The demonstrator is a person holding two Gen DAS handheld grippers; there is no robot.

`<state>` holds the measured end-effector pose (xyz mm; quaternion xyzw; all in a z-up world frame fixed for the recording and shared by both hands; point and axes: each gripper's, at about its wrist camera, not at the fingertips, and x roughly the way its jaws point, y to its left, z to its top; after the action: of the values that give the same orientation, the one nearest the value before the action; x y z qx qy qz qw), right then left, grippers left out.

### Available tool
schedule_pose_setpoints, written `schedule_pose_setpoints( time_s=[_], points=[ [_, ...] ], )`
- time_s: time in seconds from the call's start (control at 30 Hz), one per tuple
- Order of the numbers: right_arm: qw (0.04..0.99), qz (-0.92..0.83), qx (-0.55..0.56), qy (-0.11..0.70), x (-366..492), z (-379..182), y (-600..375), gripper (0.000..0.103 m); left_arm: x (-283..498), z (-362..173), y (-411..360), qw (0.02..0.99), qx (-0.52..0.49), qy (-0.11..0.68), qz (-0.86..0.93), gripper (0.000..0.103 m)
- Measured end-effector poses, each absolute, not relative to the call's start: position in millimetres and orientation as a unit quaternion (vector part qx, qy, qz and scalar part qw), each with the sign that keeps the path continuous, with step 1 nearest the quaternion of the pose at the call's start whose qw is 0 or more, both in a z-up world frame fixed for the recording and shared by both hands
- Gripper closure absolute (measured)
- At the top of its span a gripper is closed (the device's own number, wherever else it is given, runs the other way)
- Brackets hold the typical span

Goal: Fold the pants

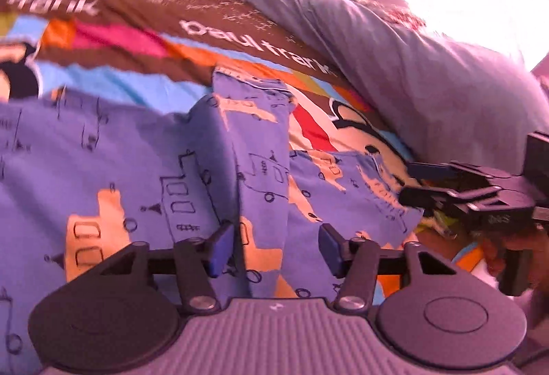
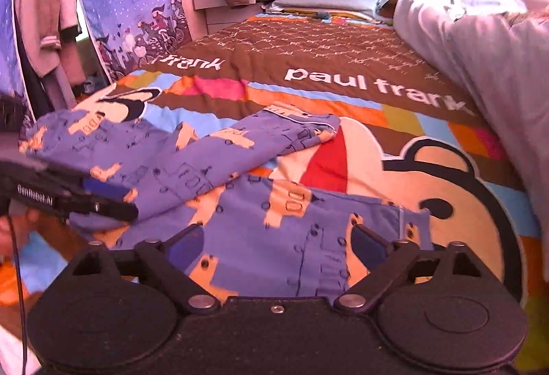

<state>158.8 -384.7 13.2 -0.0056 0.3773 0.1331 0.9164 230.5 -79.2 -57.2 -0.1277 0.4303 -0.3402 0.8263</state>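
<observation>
Blue printed pants (image 2: 212, 162) lie spread on the bed's colourful cover (image 2: 308, 66), one leg crossed over the other. Left hand-held gripper (image 1: 274, 249) released, jaws apart above the fabric. Right hand-held gripper (image 2: 276, 246) released too, spread wide over the near leg.

Open left tool (image 1: 272, 253) above pants (image 1: 137, 169)
</observation>
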Motion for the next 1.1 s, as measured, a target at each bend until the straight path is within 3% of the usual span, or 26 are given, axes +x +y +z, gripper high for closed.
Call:
schedule_pose_setpoints(
  time_s=[0.13,0.2,0.3,0.53,0.73,0.77,0.8,0.83,0.87,1.1],
  points=[
    [0.913,0.164,-0.013,0.373,202.4,17.7,-369.8,0.042,236.6,-71.0,-58.5,0.809,-0.202,0.432,-0.343,0.054],
    [0.909,0.174,-0.016,0.379,229.9,17.4,-357.7,0.055,235.8,-73.8,-58.2,0.812,-0.199,0.433,-0.337,0.065],
    [0.900,0.181,-0.021,0.396,277.3,13.8,-335.0,0.059,236.6,-74.3,-59.1,0.815,-0.191,0.437,-0.328,0.083],
    [0.871,0.125,0.006,0.474,381.2,-6.9,-280.2,0.060,237.8,-78.8,-56.6,0.810,-0.208,0.436,-0.331,0.091],
    [0.845,0.063,-0.029,0.530,411.0,-35.9,-258.7,0.062,238.1,-78.7,-56.5,0.810,-0.214,0.435,-0.330,0.098],
    [0.846,0.057,-0.032,0.529,411.1,-36.4,-258.1,0.070,237.8,-78.4,-56.1,0.811,-0.212,0.435,-0.329,0.100],
    [0.850,0.052,-0.032,0.523,409.5,-34.8,-259.1,0.087,237.1,-77.2,-57.0,0.813,-0.208,0.434,-0.327,0.101],
    [0.853,0.049,-0.026,0.519,407.8,-32.3,-261.6,0.098,236.2,-75.3,-58.7,0.818,-0.200,0.432,-0.323,0.102],
    [0.857,0.049,-0.009,0.513,405.3,-29.0,-267.0,0.103,234.3,-71.5,-61.4,0.824,-0.186,0.430,-0.317,0.102],
    [0.907,0.027,0.100,0.407,341.3,31.4,-336.4,0.103,211.9,-28.5,-92.7,0.871,-0.041,0.390,-0.296,0.103]
  ],
)
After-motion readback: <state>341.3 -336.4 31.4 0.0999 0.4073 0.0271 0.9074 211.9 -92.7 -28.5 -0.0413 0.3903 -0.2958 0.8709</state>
